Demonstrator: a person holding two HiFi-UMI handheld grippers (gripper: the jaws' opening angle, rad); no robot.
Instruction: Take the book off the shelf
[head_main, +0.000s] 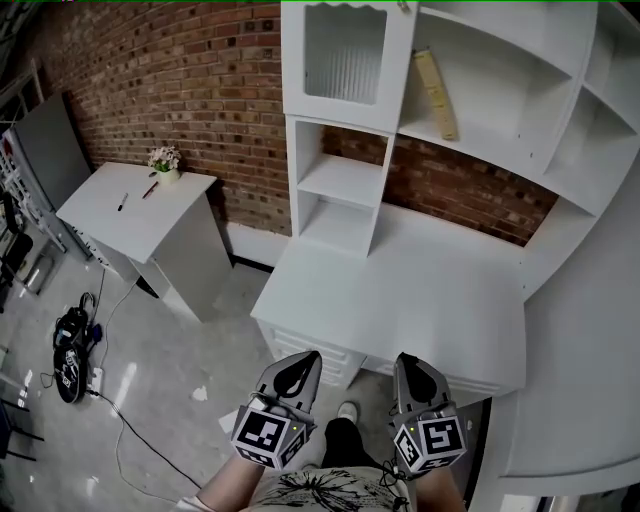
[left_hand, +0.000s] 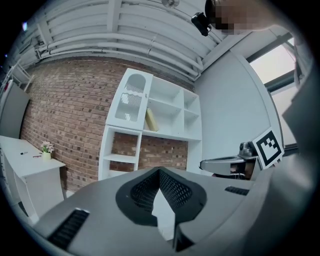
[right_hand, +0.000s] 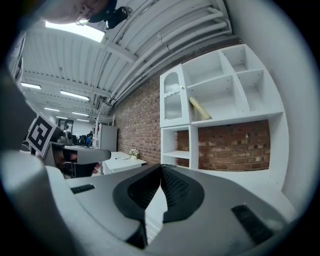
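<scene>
We hold both grippers low, before the near edge of the white desk (head_main: 430, 290). The left gripper (head_main: 300, 362) is clenched: in its own view the two dark jaws meet at the tips and nothing stands between them. The right gripper (head_main: 410, 365) is clenched in the same way and is also empty. The book (head_main: 436, 95), thin and yellowish, stands in an upper compartment of the white shelf unit (head_main: 345, 180), just to the right of the ribbed glass door (head_main: 343, 55). It leans with its top toward the left. It is well apart from both grippers. At the left, a small white table (head_main: 150, 220) carries a flower pot (head_main: 165, 160), before the brick wall (head_main: 190, 80).
</scene>
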